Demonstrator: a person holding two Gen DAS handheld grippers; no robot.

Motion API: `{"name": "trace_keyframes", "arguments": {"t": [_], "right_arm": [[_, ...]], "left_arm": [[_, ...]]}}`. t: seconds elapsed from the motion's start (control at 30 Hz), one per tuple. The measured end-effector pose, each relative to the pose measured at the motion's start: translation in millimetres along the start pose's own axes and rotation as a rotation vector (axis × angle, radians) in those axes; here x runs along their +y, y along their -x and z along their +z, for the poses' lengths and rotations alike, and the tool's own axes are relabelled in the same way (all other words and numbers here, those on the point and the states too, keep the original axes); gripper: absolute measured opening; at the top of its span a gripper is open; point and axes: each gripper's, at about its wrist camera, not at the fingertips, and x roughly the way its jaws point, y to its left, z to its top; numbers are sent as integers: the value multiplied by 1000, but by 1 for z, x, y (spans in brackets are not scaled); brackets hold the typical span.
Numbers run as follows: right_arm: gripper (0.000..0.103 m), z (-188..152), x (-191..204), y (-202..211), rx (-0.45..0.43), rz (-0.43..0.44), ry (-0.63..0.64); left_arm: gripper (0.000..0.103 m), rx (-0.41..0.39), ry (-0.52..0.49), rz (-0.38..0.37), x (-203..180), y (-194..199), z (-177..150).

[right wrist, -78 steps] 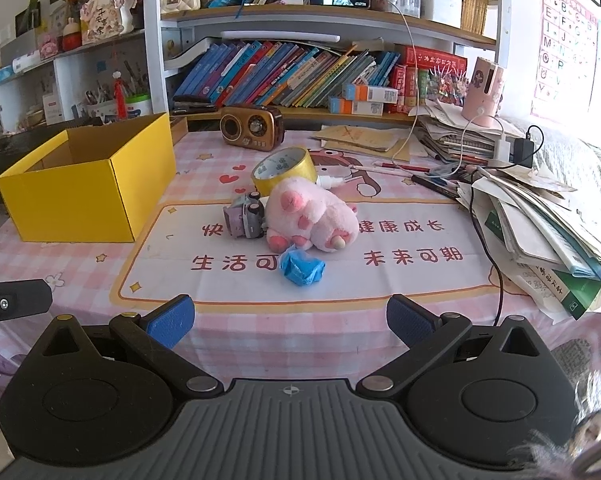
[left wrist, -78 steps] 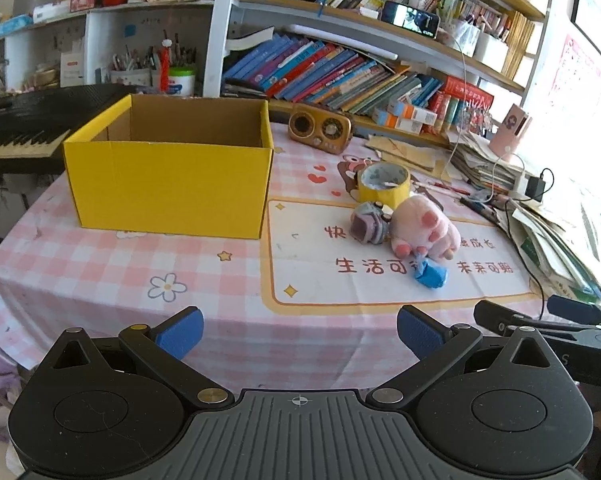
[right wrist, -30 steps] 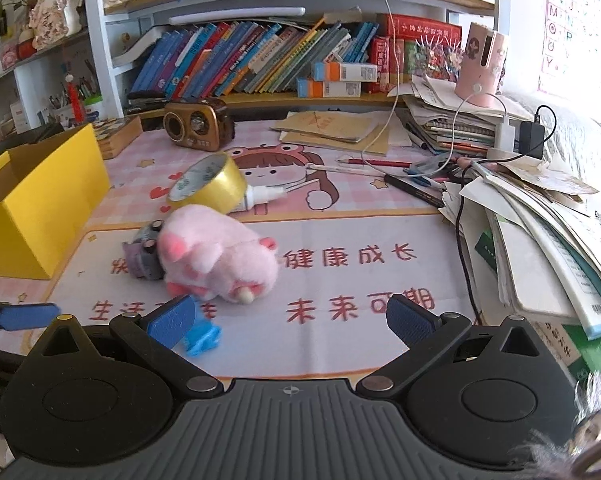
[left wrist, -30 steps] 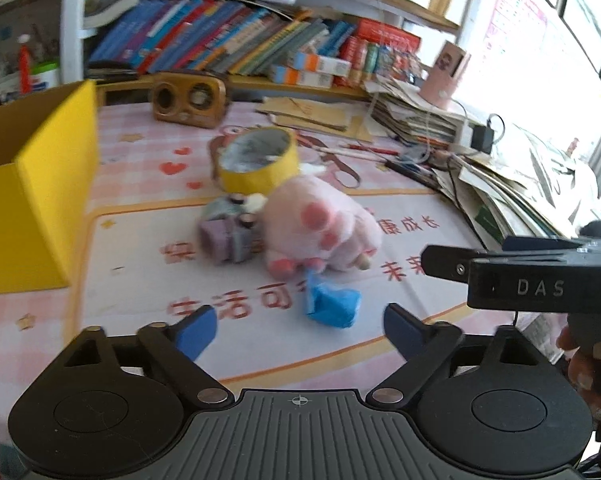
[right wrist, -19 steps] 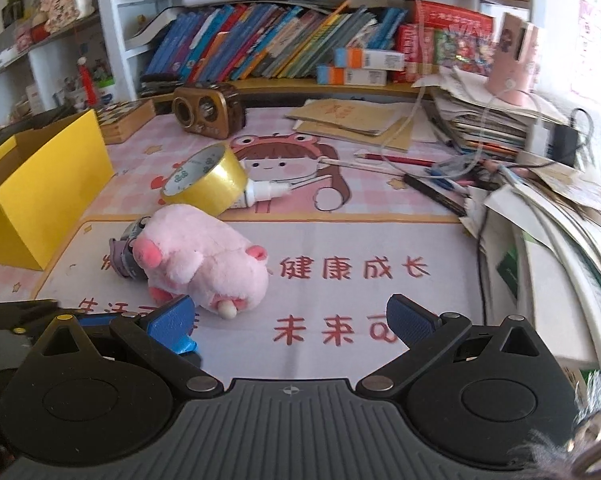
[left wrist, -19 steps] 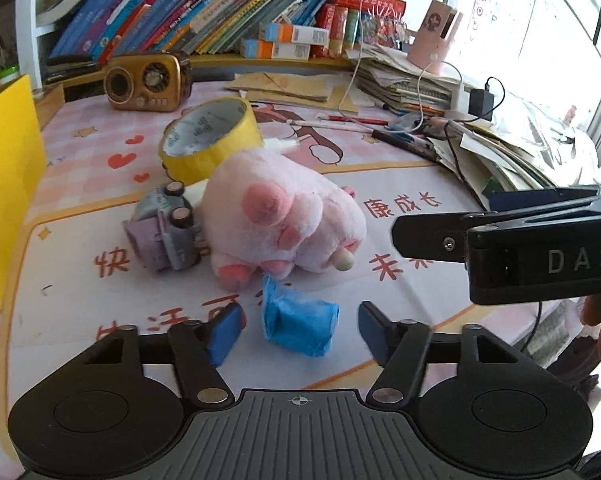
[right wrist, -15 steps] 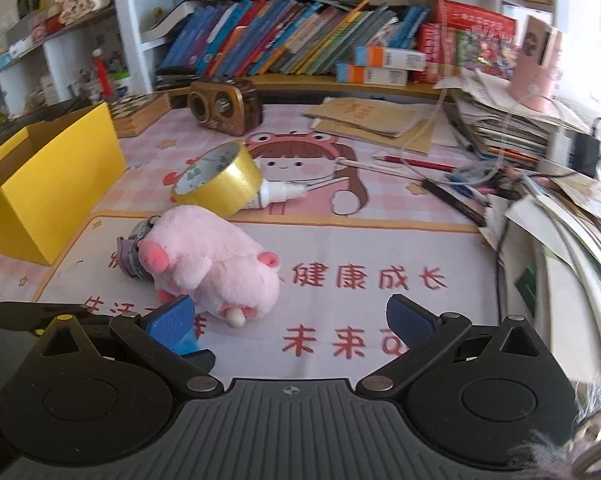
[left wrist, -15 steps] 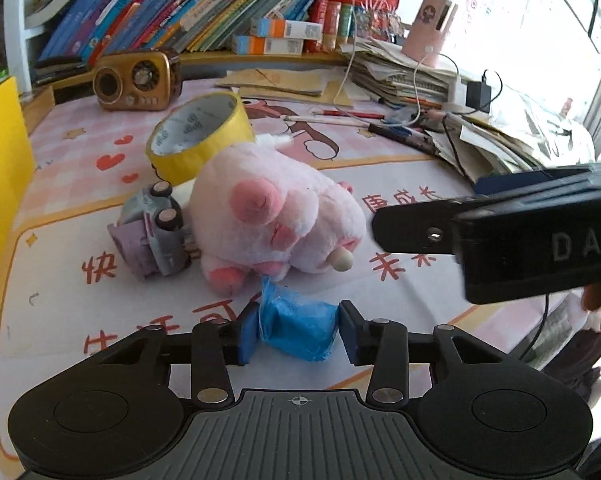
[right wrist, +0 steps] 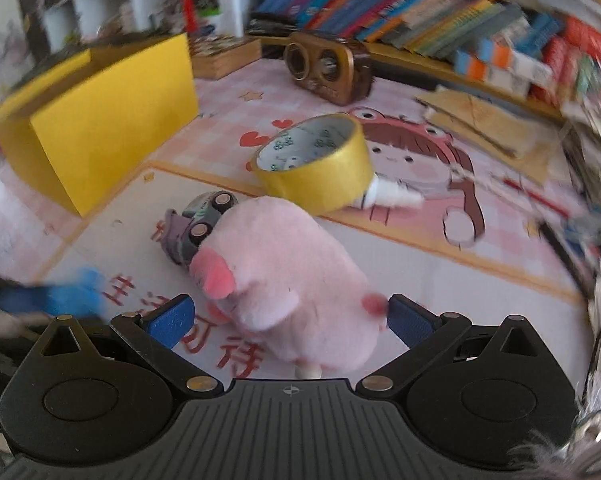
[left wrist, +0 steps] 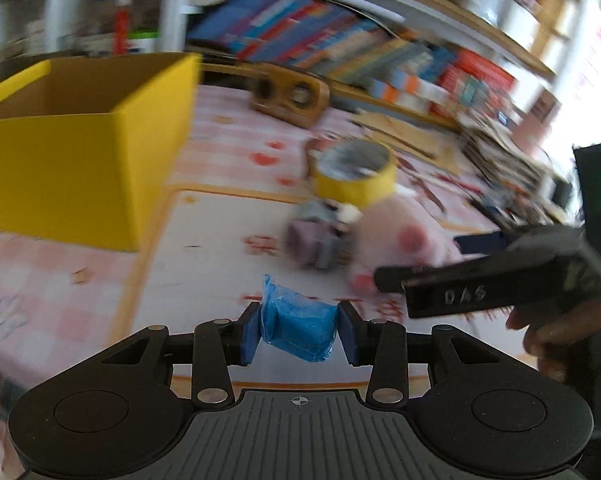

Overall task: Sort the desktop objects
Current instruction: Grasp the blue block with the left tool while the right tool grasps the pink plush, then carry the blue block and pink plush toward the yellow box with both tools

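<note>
In the left view, a soft, light blue packet (left wrist: 298, 330) is being pinched mid-body by the left gripper (left wrist: 299, 334), box (left wrist: 80, 176) at ten o'clock; in the right view, the squashy pig (right wrist: 288, 280) is being straddled by the wide-open right gripper (right wrist: 288, 322).

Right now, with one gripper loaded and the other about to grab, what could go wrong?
The left gripper pinches the soft blue packet only at its sides; it could slip out. The open right gripper straddles the pink plush pig, which touches the purple toy car; lifting may drag the car.
</note>
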Motion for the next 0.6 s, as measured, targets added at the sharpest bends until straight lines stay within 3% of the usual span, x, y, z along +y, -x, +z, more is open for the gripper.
{"name": "trace_keyframes", "arguments": {"t": [0.23,0.37,0.43,0.6], "right_arm": [[101,7,0,-22,19,34,120],[75,8,-1,-19,-5,45,106],[68,6,0,-14,-16,44,98],[63,6,-3,3,-18,45,0]], "left_arm": [[40,-24,49,45,8,12,1],[40,-27,49,41,5,14,0],[40,-31,48,33,3,15,3],[40,-58,28,-2,0,18,10]]}}
